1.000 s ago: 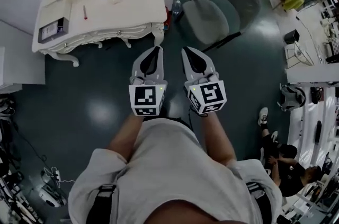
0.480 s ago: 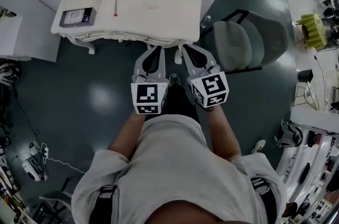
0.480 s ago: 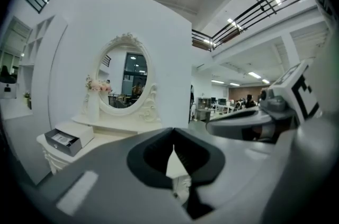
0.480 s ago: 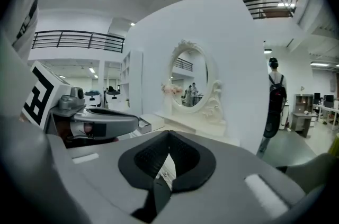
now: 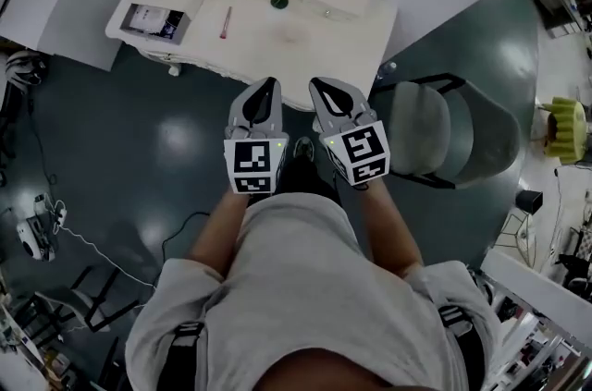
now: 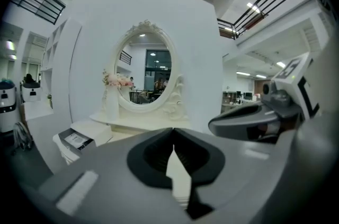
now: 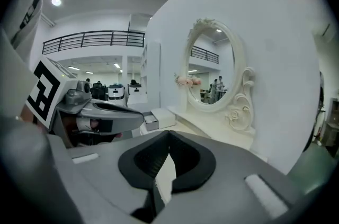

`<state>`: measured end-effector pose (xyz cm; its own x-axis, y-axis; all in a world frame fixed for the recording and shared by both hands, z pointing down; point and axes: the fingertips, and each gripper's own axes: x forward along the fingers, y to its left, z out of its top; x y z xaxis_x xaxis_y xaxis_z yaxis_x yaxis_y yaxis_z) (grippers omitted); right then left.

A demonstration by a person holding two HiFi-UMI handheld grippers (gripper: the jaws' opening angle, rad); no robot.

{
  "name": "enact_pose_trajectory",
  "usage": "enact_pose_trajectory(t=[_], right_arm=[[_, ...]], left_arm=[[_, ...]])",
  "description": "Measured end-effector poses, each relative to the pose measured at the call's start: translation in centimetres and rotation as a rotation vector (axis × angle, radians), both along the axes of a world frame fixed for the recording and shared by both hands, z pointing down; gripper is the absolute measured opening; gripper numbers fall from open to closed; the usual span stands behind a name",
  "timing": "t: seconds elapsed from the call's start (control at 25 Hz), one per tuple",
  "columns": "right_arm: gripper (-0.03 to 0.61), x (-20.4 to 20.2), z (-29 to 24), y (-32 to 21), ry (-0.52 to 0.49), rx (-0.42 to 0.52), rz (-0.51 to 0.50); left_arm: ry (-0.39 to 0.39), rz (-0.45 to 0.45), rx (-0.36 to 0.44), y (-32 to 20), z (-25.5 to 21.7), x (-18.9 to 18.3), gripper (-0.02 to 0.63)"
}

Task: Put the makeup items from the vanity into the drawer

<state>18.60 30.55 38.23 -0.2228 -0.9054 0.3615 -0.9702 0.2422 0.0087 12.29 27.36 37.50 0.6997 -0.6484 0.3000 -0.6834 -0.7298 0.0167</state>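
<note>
A white vanity (image 5: 305, 47) with an oval mirror (image 6: 144, 72) stands just ahead of me. On its top lie a small dark green round item (image 5: 279, 1) and a thin red pencil-like stick (image 5: 225, 22). At its left end an open drawer-like box (image 5: 155, 19) holds a printed packet. My left gripper (image 5: 266, 88) and right gripper (image 5: 324, 87) hover side by side at the vanity's front edge, both shut and empty. The left gripper view shows its jaws (image 6: 172, 132) closed, with the right gripper (image 6: 254, 122) beside them. The right gripper view shows closed jaws (image 7: 168, 135) too.
A grey chair (image 5: 444, 135) stands right of the vanity, close to my right arm. A vase of pink flowers (image 6: 112, 96) sits left of the mirror. White partitions (image 5: 37, 1) lie at the left, cables and gear (image 5: 37, 232) on the dark floor.
The person has stepped up to the vanity, which has swung from the upper left to straight ahead in the head view. Both grippers stayed shut and side by side.
</note>
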Motion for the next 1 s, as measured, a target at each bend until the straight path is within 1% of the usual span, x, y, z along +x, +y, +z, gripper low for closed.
enact_pose_trajectory(t=[0.16, 0.28, 0.4, 0.52, 0.68, 0.76, 0.88, 1.0], right_arm=[[0.0, 2.2, 1.7, -3.1, 0.036, -0.05, -0.073], [0.0, 3.4, 3.0, -4.6, 0.094, -0.067, -0.099], [0.012, 3.6, 4.9, -5.8, 0.163, -0.116, -0.15], [0.023, 3.5, 7.0, -7.1, 0.213, -0.168, -0.194], [0.028, 3.0, 9.4, -8.8, 0.305, -0.213, -0.22], [0.025, 2.7, 10.5, -9.5, 0.325, -0.237, -0.232], [0.023, 2.5, 12.0, -10.8, 0.329, -0.272, -0.232], [0.025, 2.8, 13.9, -12.1, 0.388, -0.311, -0.224]], left_arm=[[-0.024, -0.069, -0.037, -1.9, 1.9, 1.6, 0.003], [-0.036, -0.113, -0.088, -2.4, 3.8, 1.9, 0.003], [-0.075, -0.138, -0.129, -2.7, 5.5, 1.6, 0.003], [-0.097, -0.161, -0.145, -3.3, 6.6, 1.0, 0.003], [-0.099, -0.184, -0.176, -4.6, 8.4, -0.2, 0.003], [-0.098, -0.191, -0.194, -5.6, 9.4, -0.6, 0.003], [-0.099, -0.18, -0.207, -7.6, 10.4, -0.7, 0.003], [-0.108, -0.159, -0.225, -9.1, 11.3, -0.9, 0.003]])
